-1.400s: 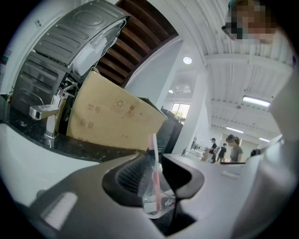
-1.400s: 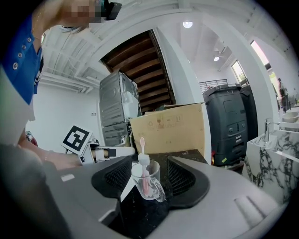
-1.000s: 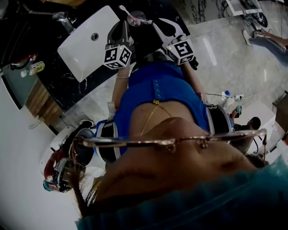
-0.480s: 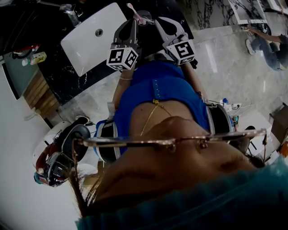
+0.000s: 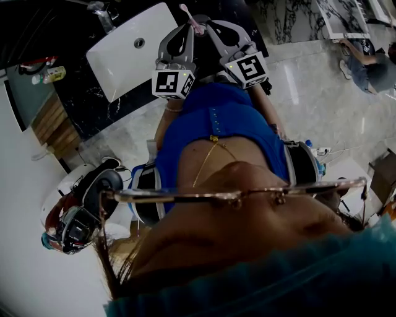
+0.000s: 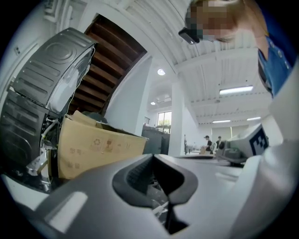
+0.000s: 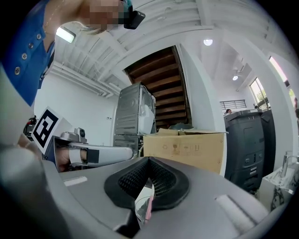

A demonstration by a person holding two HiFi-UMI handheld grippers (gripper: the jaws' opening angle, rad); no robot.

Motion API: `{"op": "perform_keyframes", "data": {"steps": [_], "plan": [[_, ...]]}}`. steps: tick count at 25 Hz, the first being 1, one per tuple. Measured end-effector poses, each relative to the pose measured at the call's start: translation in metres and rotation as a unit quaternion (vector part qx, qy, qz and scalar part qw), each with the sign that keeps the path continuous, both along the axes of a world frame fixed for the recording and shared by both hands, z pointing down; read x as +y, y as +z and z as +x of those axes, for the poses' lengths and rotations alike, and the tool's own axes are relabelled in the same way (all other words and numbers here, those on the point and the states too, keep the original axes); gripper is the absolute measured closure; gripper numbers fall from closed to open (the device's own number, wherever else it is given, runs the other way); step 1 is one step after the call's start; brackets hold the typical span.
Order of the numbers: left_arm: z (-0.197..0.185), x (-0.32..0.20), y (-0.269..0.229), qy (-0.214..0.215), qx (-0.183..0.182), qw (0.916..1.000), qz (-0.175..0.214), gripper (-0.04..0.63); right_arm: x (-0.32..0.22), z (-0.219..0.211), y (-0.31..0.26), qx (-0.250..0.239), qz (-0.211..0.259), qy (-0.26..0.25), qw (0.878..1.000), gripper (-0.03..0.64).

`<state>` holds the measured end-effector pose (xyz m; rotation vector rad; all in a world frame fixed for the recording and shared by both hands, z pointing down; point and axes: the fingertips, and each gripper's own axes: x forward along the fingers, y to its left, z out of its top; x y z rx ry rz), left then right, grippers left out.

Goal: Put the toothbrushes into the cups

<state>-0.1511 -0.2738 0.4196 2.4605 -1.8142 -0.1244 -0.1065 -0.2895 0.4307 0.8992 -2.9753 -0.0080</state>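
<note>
In the head view my left gripper [image 5: 189,28] and right gripper [image 5: 208,26] meet tip to tip over the black counter. Between the tips sits a clear cup [image 5: 199,20], and the head of a pink toothbrush [image 5: 186,12] sticks out of it. In the left gripper view the left gripper [image 6: 153,157] has its pads together, with clear plastic [image 6: 159,211] in the gap behind them. In the right gripper view the right gripper [image 7: 148,159] is also shut, and the clear cup wall [image 7: 141,205] and pink handle [image 7: 149,211] show in its gap.
A white sink basin [image 5: 133,52] with a faucet [image 5: 102,9] is set in the black marble counter [image 5: 80,93], left of the grippers. Ahead stand a cardboard box [image 7: 187,149], a silver machine [image 6: 42,93] and a dark bin [image 7: 252,144].
Both grippers have risen together, carrying the cup and the pink toothbrush away from the counter. Their tips now sit closer together.
</note>
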Motion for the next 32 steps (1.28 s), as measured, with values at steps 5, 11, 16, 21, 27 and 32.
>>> {"op": "perform_keyframes", "data": {"steps": [5, 11, 16, 21, 27, 32], "plan": [[0.003, 0.0, 0.001, 0.002, -0.007, 1.0, 0.0, 0.592, 0.002, 0.0, 0.001, 0.004, -0.003, -0.003, 1.0, 0.615], [0.004, 0.0, 0.006, 0.001, -0.005, 1.0, -0.008, 0.592, 0.003, 0.002, 0.004, 0.007, -0.009, -0.004, 1.0, 0.615], [0.004, 0.002, 0.008, 0.0, -0.004, 0.9999, -0.012, 0.592, 0.005, 0.003, 0.003, 0.009, -0.008, -0.004, 1.0, 0.615], [0.004, 0.003, 0.011, -0.004, -0.004, 0.9999, -0.016, 0.591, 0.005, 0.004, 0.004, 0.009, -0.01, -0.005, 1.0, 0.615], [0.002, 0.005, 0.014, -0.007, -0.002, 0.9997, -0.022, 0.591, 0.009, 0.003, 0.006, 0.011, -0.012, -0.009, 1.0, 0.615], [0.004, 0.004, 0.017, -0.006, -0.002, 0.9996, -0.027, 0.591, 0.009, 0.005, 0.008, 0.014, -0.013, -0.011, 1.0, 0.615]]}}
